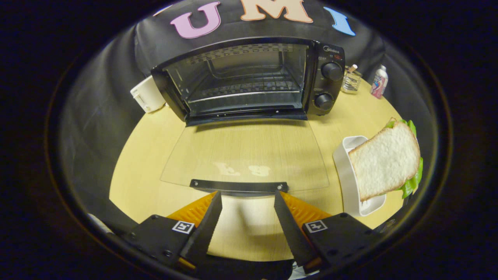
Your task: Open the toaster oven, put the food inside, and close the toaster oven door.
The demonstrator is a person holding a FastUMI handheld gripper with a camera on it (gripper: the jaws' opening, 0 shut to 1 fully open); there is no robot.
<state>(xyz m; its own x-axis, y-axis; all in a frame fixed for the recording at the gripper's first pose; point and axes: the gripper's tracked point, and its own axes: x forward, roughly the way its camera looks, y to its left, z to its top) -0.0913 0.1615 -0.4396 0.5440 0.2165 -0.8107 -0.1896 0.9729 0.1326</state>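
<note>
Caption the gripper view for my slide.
Open claw at the handle of the lowered oven door; sandwich waits beside.

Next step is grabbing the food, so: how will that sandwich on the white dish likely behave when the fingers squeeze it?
The sandwich looks soft and spongy, so it would probably squash. Its lettuce sticks out at the edges and may slip. It leans over the rim of the white dish, so a nudge might tip it. The gripper is open by the oven door handle.

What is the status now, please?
Tongs open, empty, just behind the black door handle. Black toaster oven open, glass door flat on table. Sandwich waiting on white rectangular dish. Path clear.
</note>
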